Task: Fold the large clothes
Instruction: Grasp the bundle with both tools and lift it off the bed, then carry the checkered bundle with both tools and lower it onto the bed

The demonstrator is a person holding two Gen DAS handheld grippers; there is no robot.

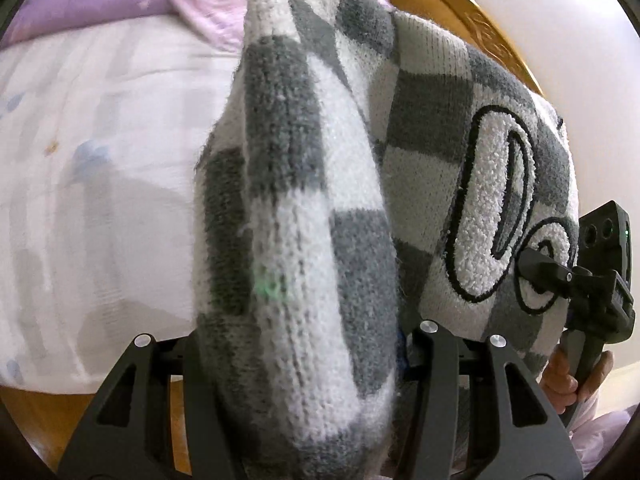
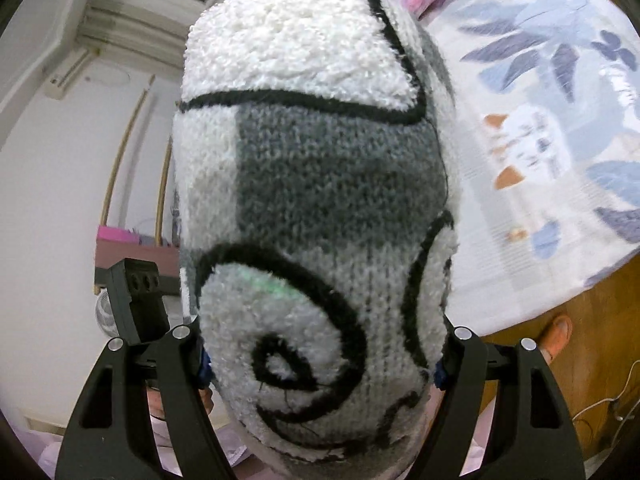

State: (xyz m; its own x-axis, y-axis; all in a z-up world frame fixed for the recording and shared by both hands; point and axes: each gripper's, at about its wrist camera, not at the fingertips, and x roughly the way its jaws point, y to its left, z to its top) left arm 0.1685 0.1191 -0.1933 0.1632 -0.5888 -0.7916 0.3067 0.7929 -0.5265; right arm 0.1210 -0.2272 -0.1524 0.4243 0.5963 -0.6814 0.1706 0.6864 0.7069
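While the sweater (image 1: pixel 304 216) bunches between both grippers' jaws, the left gripper (image 1: pixel 296 344) and right gripper (image 2: pixel 320 344) probably pinch it.

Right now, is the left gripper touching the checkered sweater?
Touching. The left wrist view shows the checkered sweater bunched between the left gripper fingers, knit pressed against both with no gap.
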